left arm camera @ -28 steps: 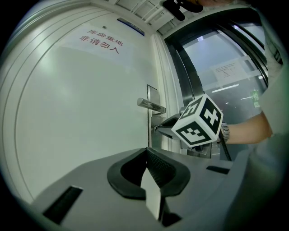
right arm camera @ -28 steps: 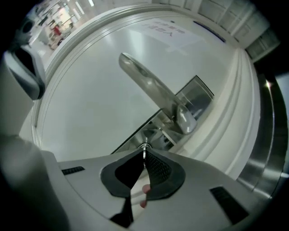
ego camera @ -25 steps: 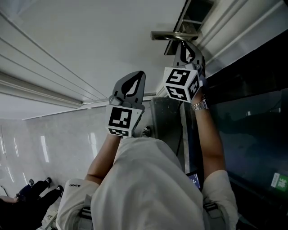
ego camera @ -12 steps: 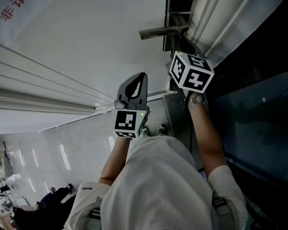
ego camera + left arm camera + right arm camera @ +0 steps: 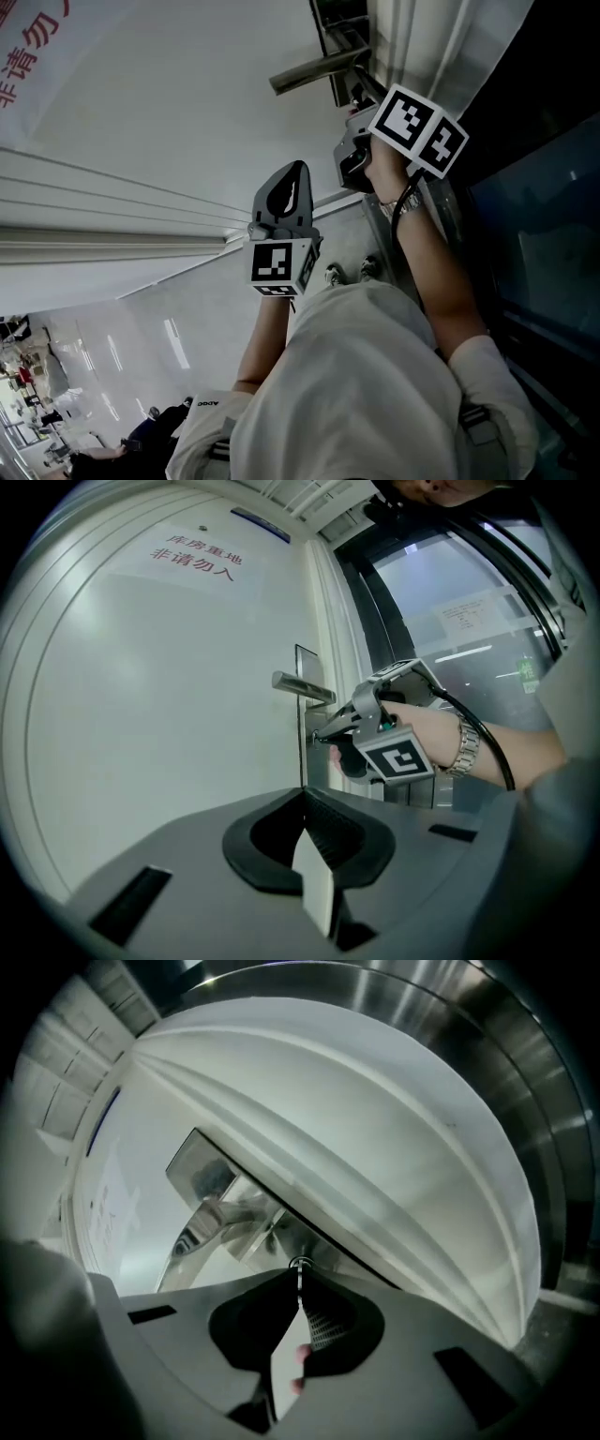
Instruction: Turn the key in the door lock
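Right tool (image 5: 299, 1277): jaws pinched together on the key (image 5: 300, 1264). Only a thin sliver and a small round bit show at the tips. The key sits in the lock (image 5: 312, 738) on the metal plate (image 5: 306, 705), just below the lever handle (image 5: 302, 685), at the door's edge. Left tool (image 5: 303, 808): closed, nothing in it, held well back from the door (image 5: 159, 724), not involved. In the head view the right tool (image 5: 354, 141) is up against the plate, rolled on its side, marker cube tilted.

Step in hand, my read: twisting the key. To do it well:
- Roll the wrist about the key's own axis, with no sideways or downward lean, or the key binds or bends.
- Grip firm so the flat head doesn't slip in the pads.
- Avoid bumping the handle just above.
- Stop when the lock resists.

How far it is turned: cannot tell.

Key look: small, thin, flat metal, mostly hidden by the jaws, colour unclear. The plate is brushed steel. The door is plain white with a printed sign (image 5: 199, 555) high up.
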